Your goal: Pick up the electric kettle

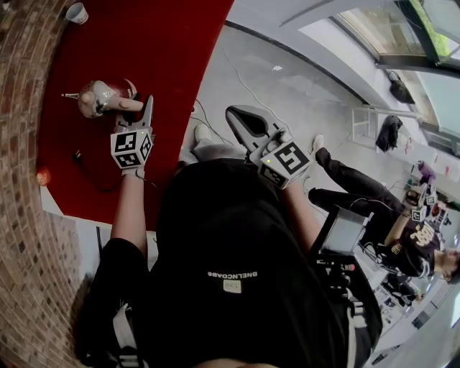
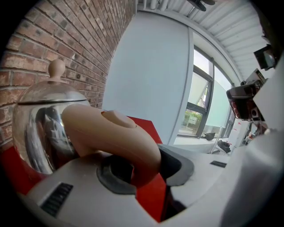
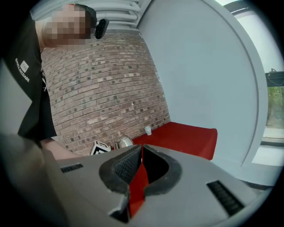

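The electric kettle (image 1: 95,98) is a shiny steel pot with a beige knob and a thin spout, standing on the red table (image 1: 169,43) near the brick wall. Its beige handle (image 1: 130,105) points toward me. My left gripper (image 1: 146,108) is shut on that handle. In the left gripper view the handle (image 2: 111,133) lies pressed between the dark pads of my left gripper (image 2: 138,167), with the kettle body (image 2: 40,128) just beyond. My right gripper (image 1: 241,119) hangs in the air off the table's edge, shut and empty. In its own view the right gripper (image 3: 141,153) is well back from the kettle (image 3: 123,142).
A small white cup (image 1: 77,13) stands at the far end of the table. A black cord (image 1: 80,157) and an orange object (image 1: 43,176) lie by the brick wall (image 1: 21,215). To the right, over grey floor, other people (image 1: 402,237) sit with equipment.
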